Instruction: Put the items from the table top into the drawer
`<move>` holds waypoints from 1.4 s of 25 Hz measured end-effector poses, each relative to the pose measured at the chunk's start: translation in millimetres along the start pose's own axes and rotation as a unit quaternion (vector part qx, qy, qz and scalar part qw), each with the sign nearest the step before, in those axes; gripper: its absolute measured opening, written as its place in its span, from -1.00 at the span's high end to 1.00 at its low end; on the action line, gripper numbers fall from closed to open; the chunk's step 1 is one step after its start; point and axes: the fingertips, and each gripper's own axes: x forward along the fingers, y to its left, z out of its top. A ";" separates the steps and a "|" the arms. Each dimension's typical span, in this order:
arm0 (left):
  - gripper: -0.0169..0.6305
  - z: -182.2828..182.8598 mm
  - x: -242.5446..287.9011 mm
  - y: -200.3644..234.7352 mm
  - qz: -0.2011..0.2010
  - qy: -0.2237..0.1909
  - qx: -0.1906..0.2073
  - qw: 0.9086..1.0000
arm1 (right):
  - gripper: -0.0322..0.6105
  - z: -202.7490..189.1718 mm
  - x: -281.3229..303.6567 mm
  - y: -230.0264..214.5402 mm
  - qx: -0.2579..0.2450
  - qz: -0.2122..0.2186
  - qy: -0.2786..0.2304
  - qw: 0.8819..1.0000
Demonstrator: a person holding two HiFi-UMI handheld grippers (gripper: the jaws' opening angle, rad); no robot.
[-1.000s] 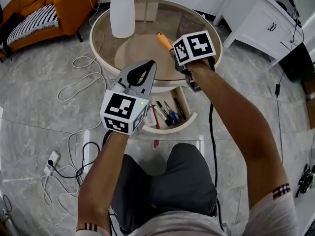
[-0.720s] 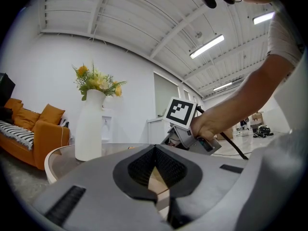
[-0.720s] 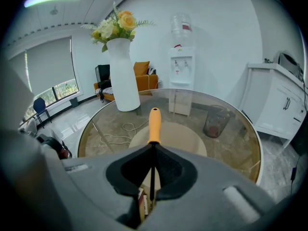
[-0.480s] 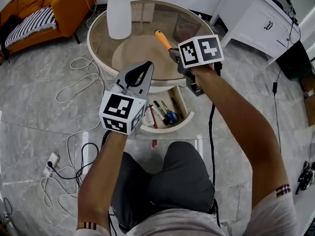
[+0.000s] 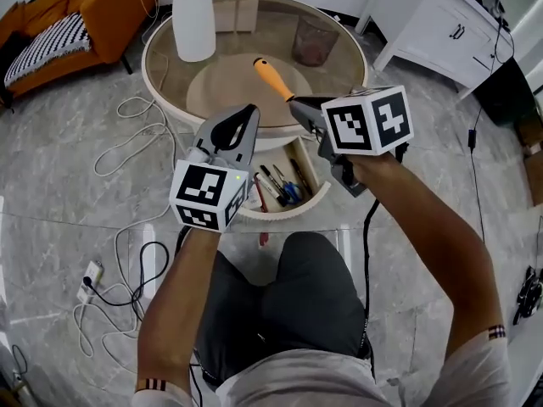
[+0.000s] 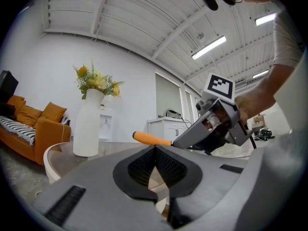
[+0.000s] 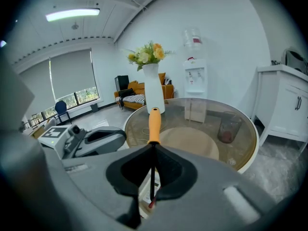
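Drawer (image 5: 293,213) is open, mouth up. Pens (image 5: 284,189) cover much of its floor. Table rim (image 5: 161,87) overhangs the drawer's back. Left gripper (image 5: 249,111), jaws closed and empty, hangs over the drawer's left end and blocks that side. Right gripper (image 5: 294,103), clamped on the screwdriver (image 5: 271,78), sits over the rim; the gap between the grippers is open. Tabletop centre is bare, vase (image 5: 193,19) at far left. Legs (image 5: 297,287) are close under the drawer front.
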 end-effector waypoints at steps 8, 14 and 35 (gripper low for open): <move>0.95 2.3 -28.1 -21.8 0.005 -0.012 0.002 1.000 | 0.85 -27.9 -38.2 40.4 -0.004 0.048 -0.012 0.999; 0.95 -9.9 -50.4 -30.3 0.012 -0.013 -0.003 1.000 | 0.85 -58.0 -58.1 62.2 -0.017 0.072 -0.003 0.997; 0.95 -125.3 -47.1 -19.9 -0.001 0.039 0.033 0.999 | 0.85 -208.3 21.4 11.9 -0.031 0.046 0.087 0.995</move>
